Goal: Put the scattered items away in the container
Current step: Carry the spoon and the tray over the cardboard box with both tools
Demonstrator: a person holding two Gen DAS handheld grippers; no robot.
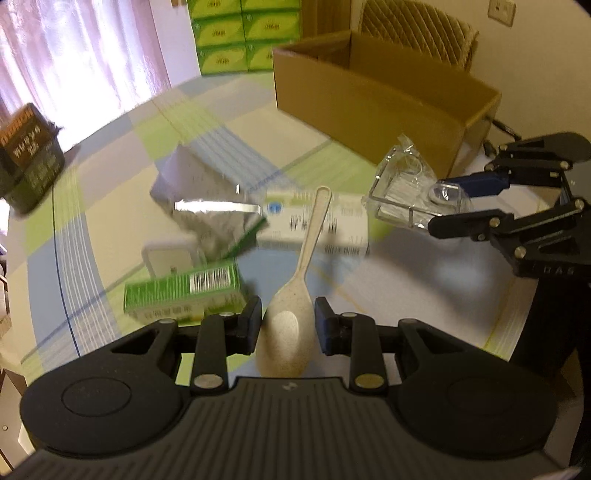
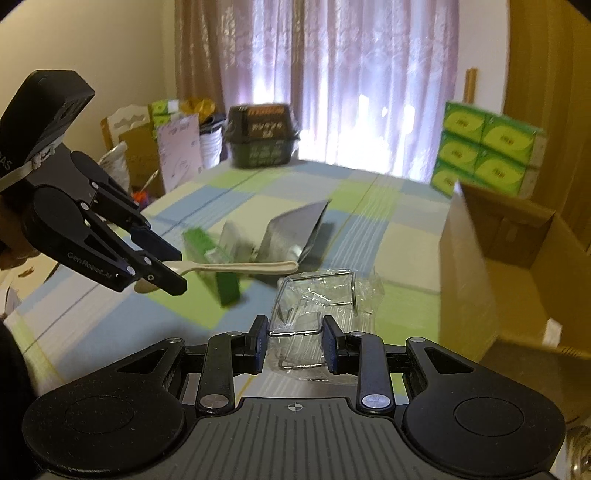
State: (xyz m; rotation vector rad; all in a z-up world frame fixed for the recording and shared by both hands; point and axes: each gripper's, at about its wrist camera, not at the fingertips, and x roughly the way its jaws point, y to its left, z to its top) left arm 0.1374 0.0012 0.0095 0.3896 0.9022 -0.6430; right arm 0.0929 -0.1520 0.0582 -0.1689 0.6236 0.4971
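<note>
My left gripper (image 1: 287, 325) is shut on the bowl of a beige speckled spoon (image 1: 295, 288), whose handle points ahead above the table; the right wrist view shows that gripper (image 2: 168, 271) holding the spoon (image 2: 240, 266). My right gripper (image 2: 293, 345) is shut on a clear plastic packet with a wire frame (image 2: 317, 299), lifted above the table; in the left wrist view it (image 1: 441, 205) holds the packet (image 1: 410, 188) near the open cardboard box (image 1: 369, 99). On the table lie a silver pouch (image 1: 207, 199), a white carton (image 1: 332, 225) and a green carton (image 1: 181, 291).
A dark tub (image 1: 27, 155) stands at the far left of the checked tablecloth (image 1: 110, 155). Stacked green tissue packs (image 1: 240, 33) sit behind the table. The cardboard box (image 2: 509, 258) fills the right side in the right wrist view. A chair back (image 1: 417, 29) rises behind the box.
</note>
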